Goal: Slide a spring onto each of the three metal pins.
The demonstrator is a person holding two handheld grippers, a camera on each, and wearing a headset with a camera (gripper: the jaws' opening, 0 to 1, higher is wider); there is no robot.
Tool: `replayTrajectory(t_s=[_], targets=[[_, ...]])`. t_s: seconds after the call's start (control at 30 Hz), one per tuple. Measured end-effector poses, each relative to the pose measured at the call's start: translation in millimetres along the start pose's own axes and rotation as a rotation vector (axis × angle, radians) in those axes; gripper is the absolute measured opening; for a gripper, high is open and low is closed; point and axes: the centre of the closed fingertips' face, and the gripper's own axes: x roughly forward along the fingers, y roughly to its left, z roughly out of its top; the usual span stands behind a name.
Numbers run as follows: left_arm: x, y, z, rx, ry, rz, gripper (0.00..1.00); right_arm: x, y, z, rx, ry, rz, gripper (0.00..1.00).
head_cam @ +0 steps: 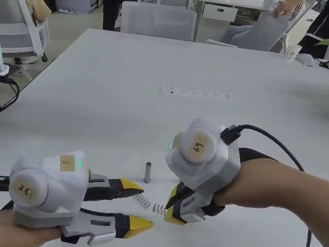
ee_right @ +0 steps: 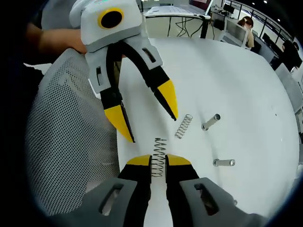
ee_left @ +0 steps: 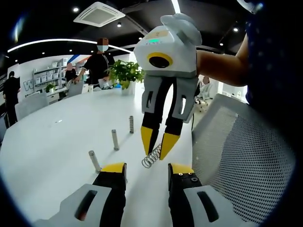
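**One spring [ee_right: 159, 151] pinched in the right gripper [ee_right: 158, 161]**

It was clamped tight on that spring, low over the near side of the table [head_cam: 103, 103]. The left gripper [head_cam: 139, 205] sat wide open, a second spring [head_cam: 143, 199] lying loose by its tips, near an upright pin [head_cam: 148, 172].

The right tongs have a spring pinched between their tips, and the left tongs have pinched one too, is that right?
Not quite. The right tongs do pinch a spring, but the left tongs are open and hold nothing; the left gripper view shows the gap between their tips.
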Motion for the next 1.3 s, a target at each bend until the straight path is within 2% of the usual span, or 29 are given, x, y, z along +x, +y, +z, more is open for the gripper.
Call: replayTrajectory(t_s=[0.27,0.67,0.9,1.2,1.3], targets=[[-1.4,-6.2,2.5,0.009,-0.005,-0.026,0.21,-3.9,7.9,13.4,-0.082,-0.024,0.023,0.08],[0.1,-10.9,5.5,0.012,0.001,-0.068,0.07,-7.2,10.9,18.1,-0.197,-0.037,0.032,0.08],[1.4,-10.3,6.2,0.002,0.006,-0.075,0.05,-9.6,11.5,17.4,-0.239,-0.040,0.034,0.08],[2.7,-15.2,7.4,-0.006,0.010,-0.101,0.03,-12.0,12.8,15.5,-0.225,-0.054,0.052,0.08],[3.2,-16.6,7.4,-0.007,0.016,-0.106,0.03,-11.7,12.8,14.4,-0.199,-0.058,0.061,0.08]])
